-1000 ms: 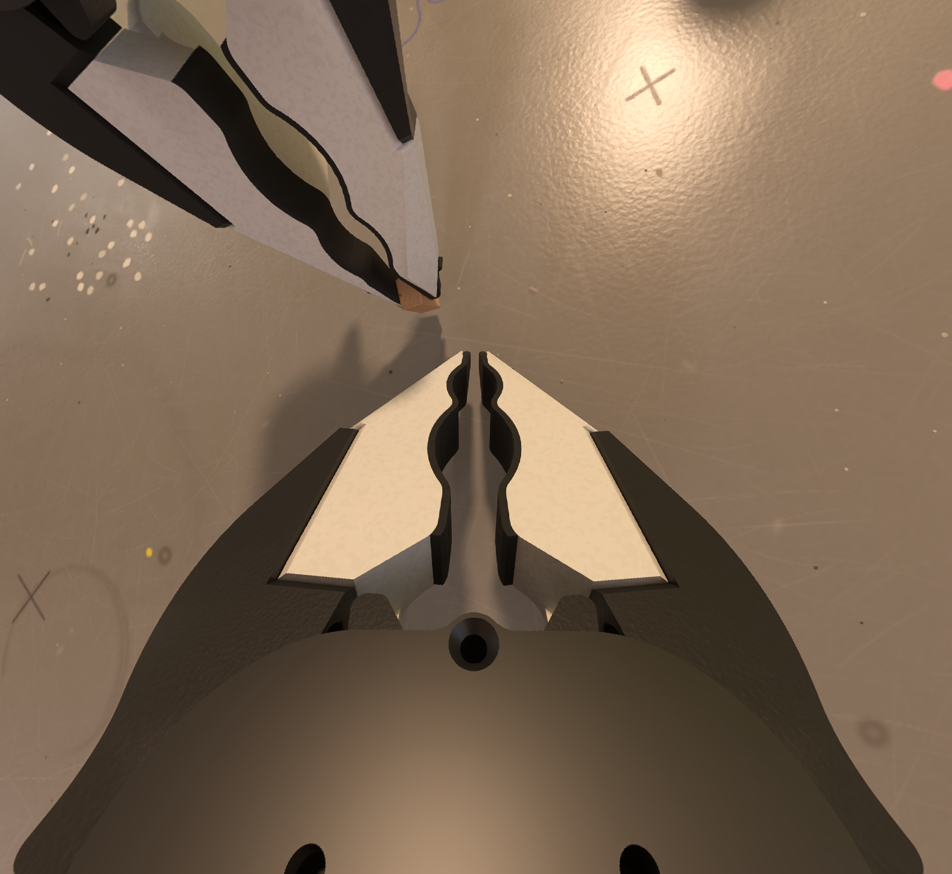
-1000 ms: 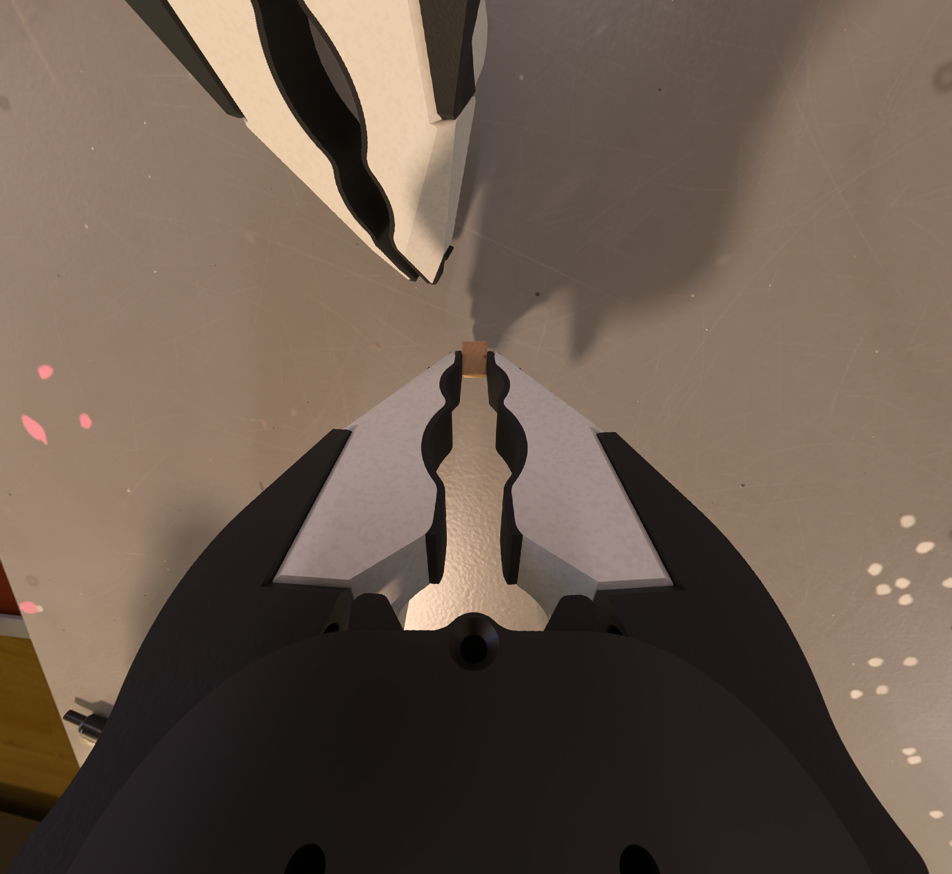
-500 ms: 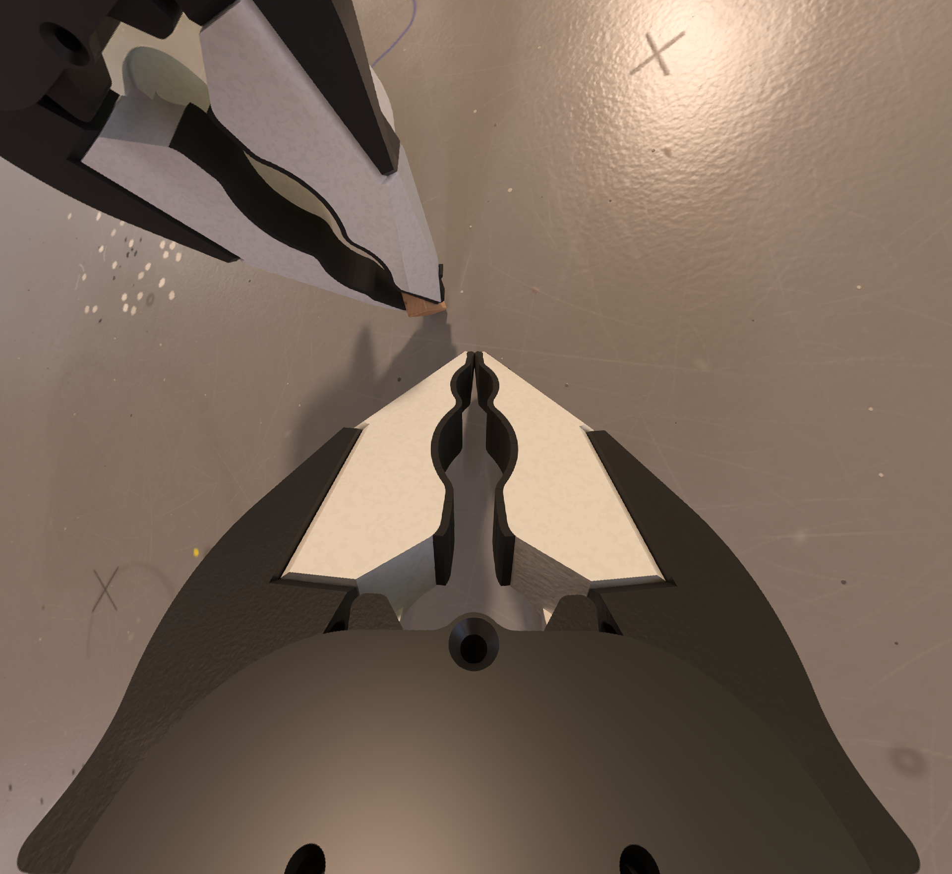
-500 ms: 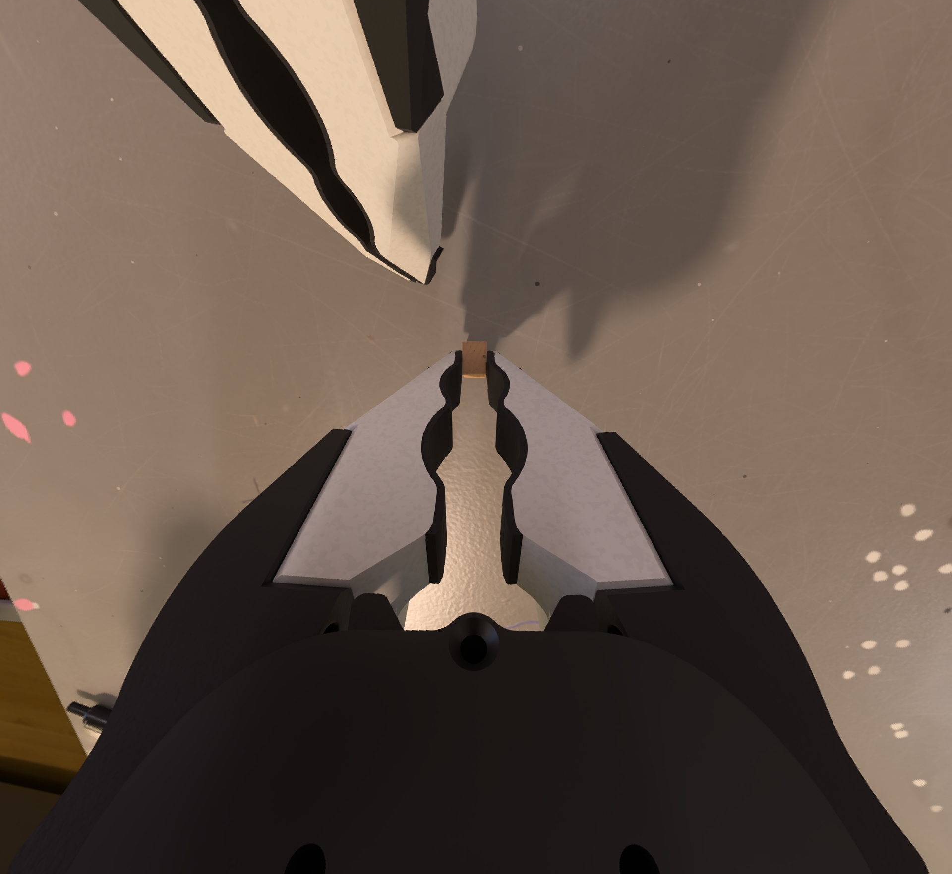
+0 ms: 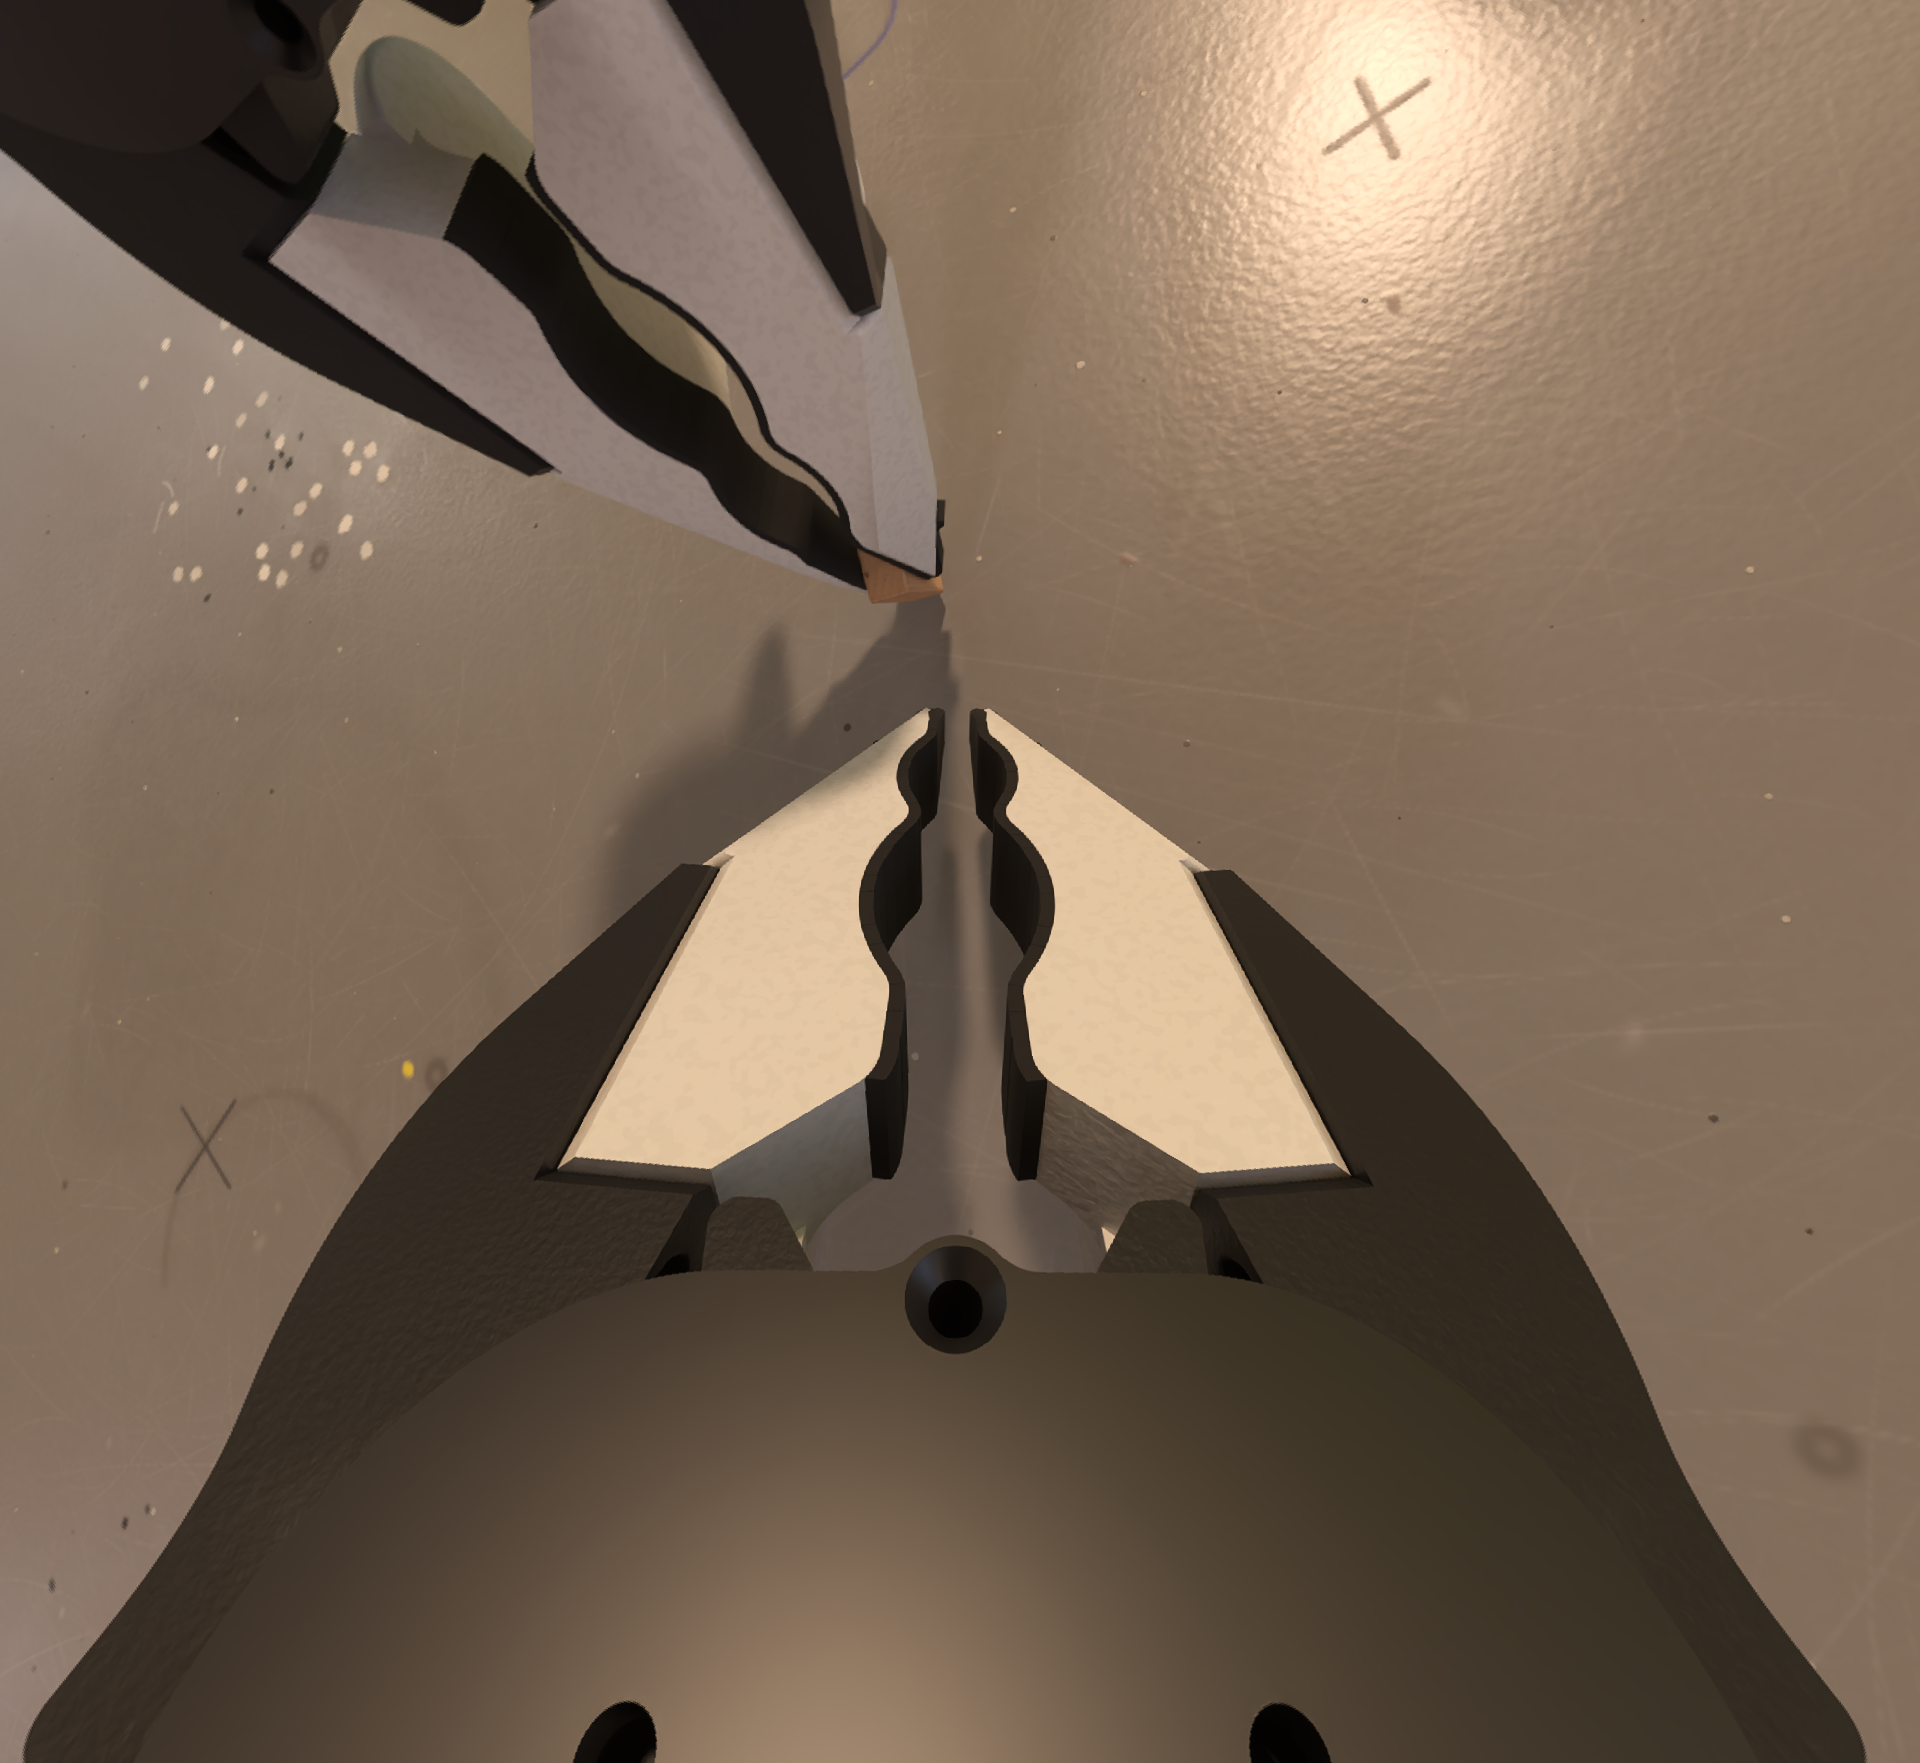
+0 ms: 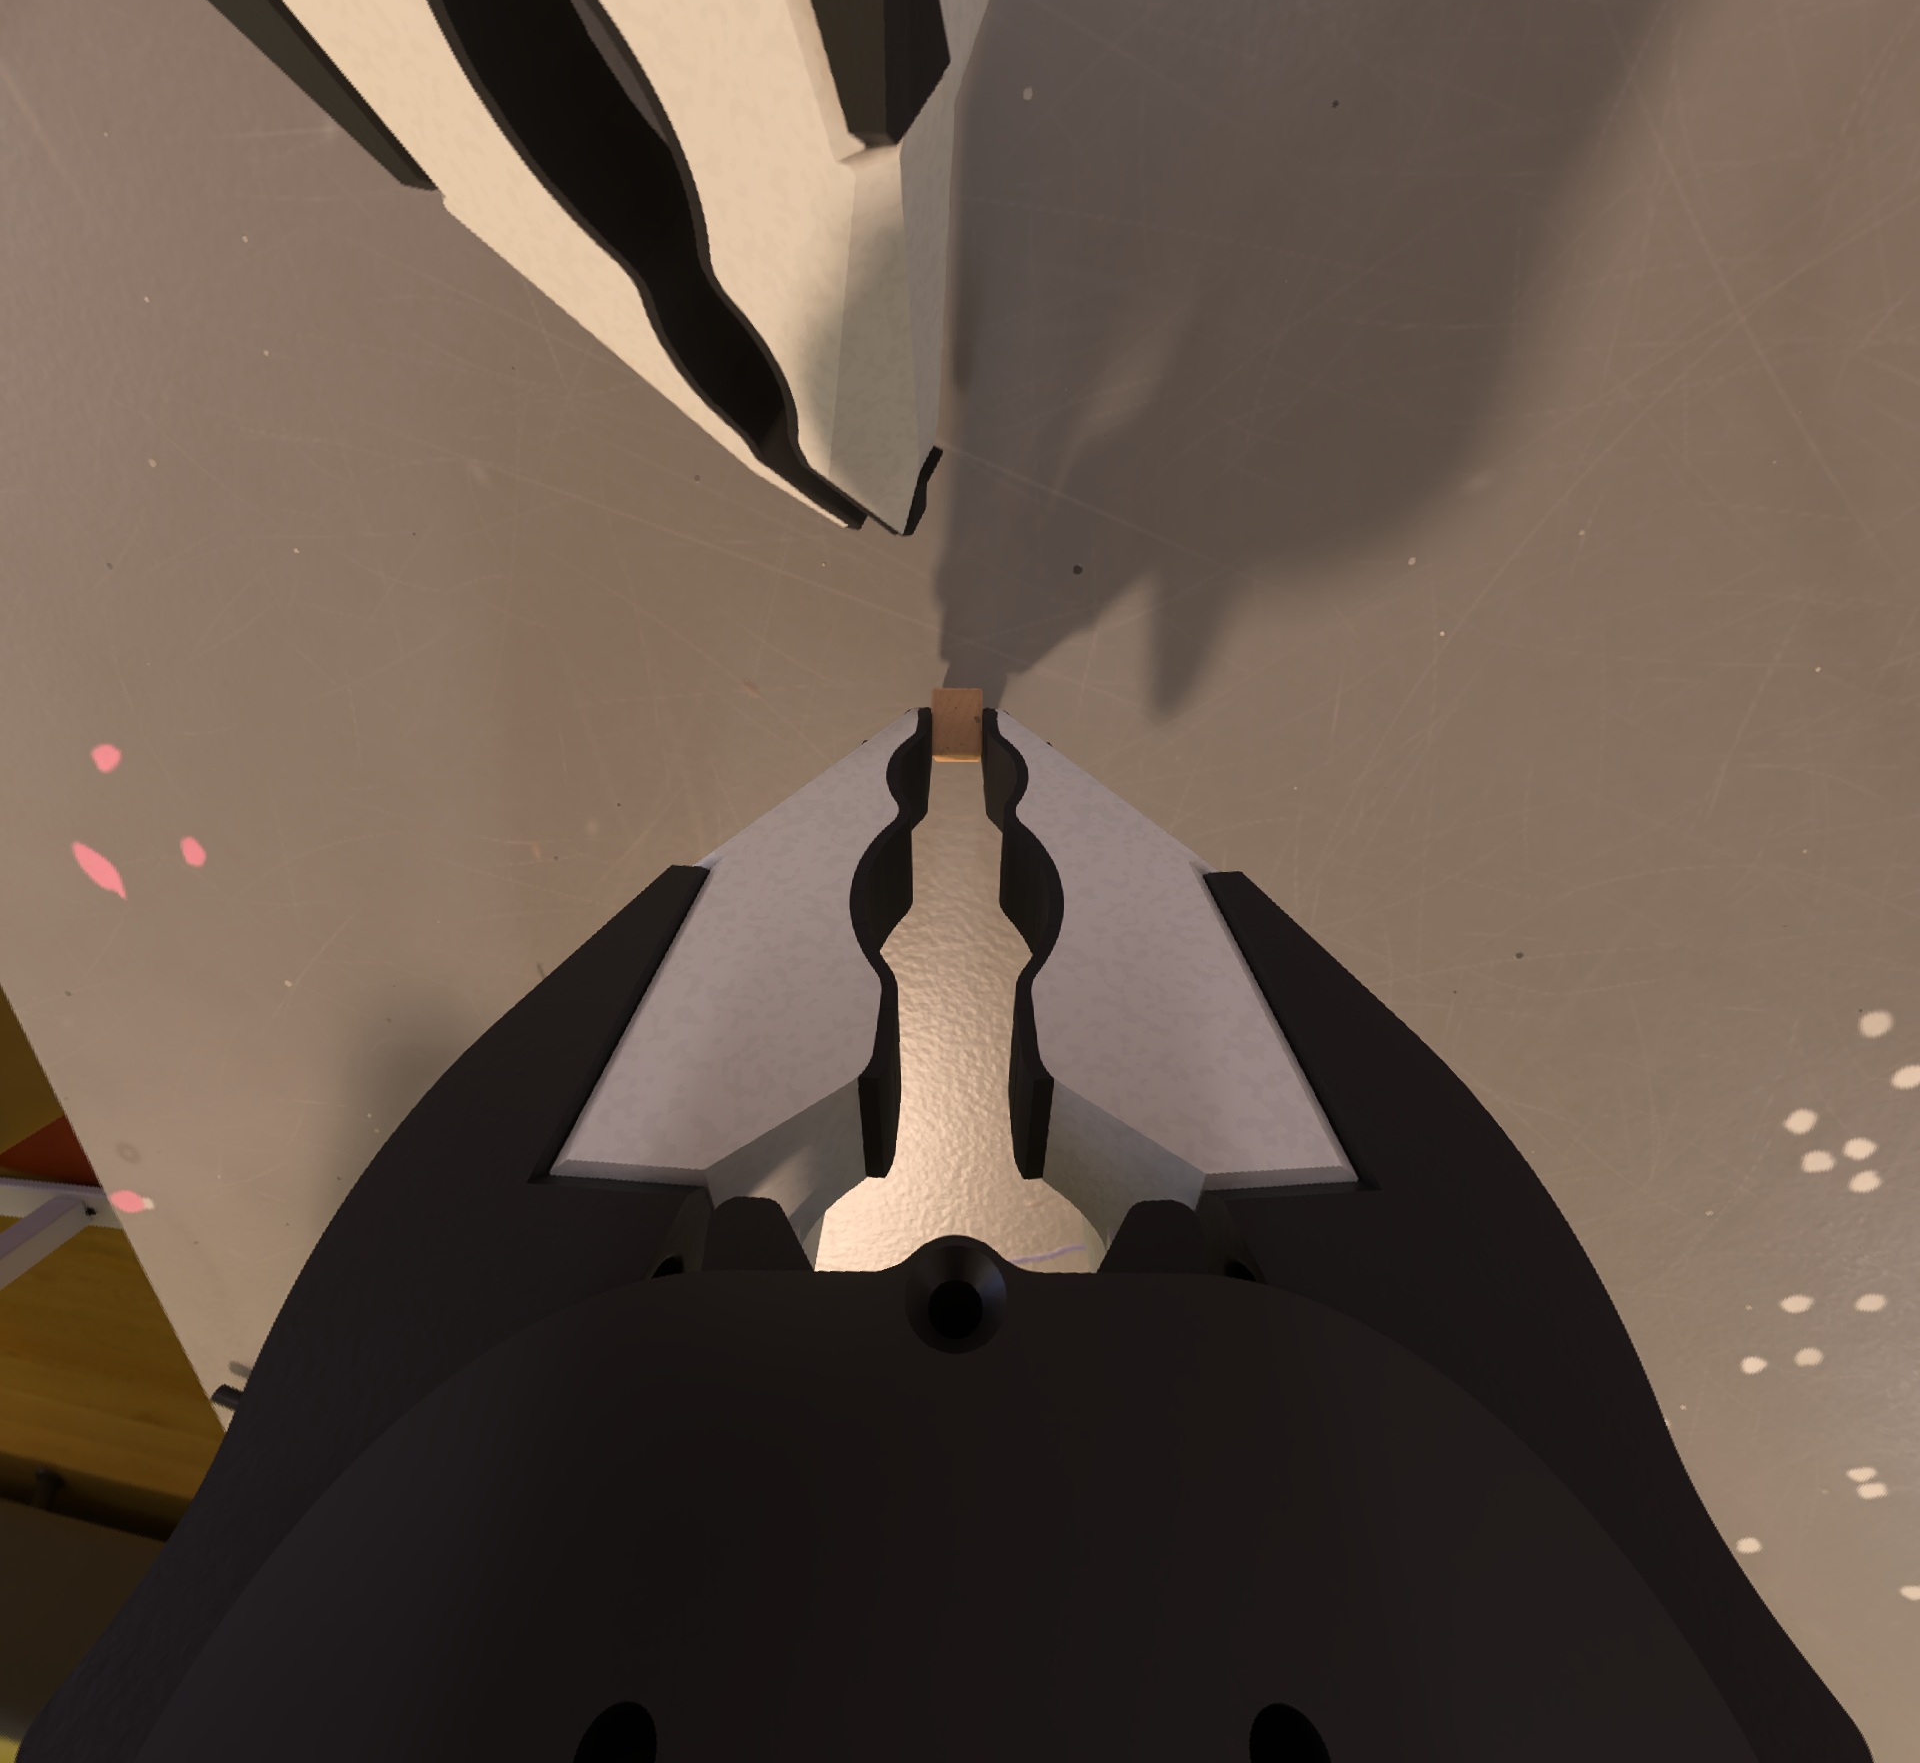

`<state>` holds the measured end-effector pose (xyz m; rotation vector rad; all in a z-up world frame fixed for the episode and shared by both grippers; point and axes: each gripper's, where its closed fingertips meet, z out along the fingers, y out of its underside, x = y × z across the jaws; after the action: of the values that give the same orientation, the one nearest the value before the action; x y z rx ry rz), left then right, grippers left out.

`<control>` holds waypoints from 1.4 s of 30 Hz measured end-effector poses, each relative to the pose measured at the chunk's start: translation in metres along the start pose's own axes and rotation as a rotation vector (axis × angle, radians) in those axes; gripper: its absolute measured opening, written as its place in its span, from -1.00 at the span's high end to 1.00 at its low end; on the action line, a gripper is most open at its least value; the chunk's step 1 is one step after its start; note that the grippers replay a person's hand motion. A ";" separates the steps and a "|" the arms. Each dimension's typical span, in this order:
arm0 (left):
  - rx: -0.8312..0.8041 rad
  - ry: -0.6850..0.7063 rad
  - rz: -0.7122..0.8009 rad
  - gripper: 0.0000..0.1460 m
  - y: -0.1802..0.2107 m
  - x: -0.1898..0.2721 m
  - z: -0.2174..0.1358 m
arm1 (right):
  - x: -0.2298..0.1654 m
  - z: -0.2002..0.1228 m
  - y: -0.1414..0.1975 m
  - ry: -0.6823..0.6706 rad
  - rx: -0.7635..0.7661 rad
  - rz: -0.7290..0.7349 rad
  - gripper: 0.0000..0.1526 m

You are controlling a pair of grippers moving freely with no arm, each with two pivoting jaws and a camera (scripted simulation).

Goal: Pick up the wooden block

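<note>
wooden block [image 6: 957, 739]: a very small tan cube pinched at the extreme tips of the right gripper [image 6: 957, 726]; in the left wrist view it peeps out at the end of that gripper's fingers, at about 12 o'clock from the left gripper [image 5: 956, 721].
right jaws: clenched on the wooden block, with only the last bit of each tip touching it.
left jaws: nearly closed with a thin slit between the tips, grasping nothing.
height: the shadows under the tips suggest the block hangs just above the counter [image 5: 1455, 570], though how far I cannot tell.
main risk: the block slipping out, because so little of the tips bears on it; a jerk or twist could likely roll it free.
second risk: a knock between grippers, since the left tips sit near the block and point towards it; a small drift to 12 o'clock could likely bump it loose.
if dropped: a cube this small would probably bounce or skid on the smooth counter, and be awkward to grasp again.
safer course: likely a slow, straight lift, with the left gripper held apart.
</note>
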<state>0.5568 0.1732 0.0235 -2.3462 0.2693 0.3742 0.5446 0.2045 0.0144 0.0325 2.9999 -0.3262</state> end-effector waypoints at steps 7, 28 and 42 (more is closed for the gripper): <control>-0.020 0.016 0.023 0.91 0.004 0.002 0.002 | 0.000 -0.003 0.000 -0.016 -0.011 0.014 0.89; 0.006 -0.012 0.082 0.74 -0.006 0.003 0.007 | 0.000 -0.001 -0.004 -0.045 -0.059 0.006 0.89; -0.007 0.030 -0.106 0.92 -0.006 -0.003 0.011 | 0.000 -0.001 -0.005 -0.058 -0.069 -0.002 0.89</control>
<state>0.5534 0.1852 0.0208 -2.3635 0.1572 0.2888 0.5441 0.2000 0.0161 0.0131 2.9520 -0.2191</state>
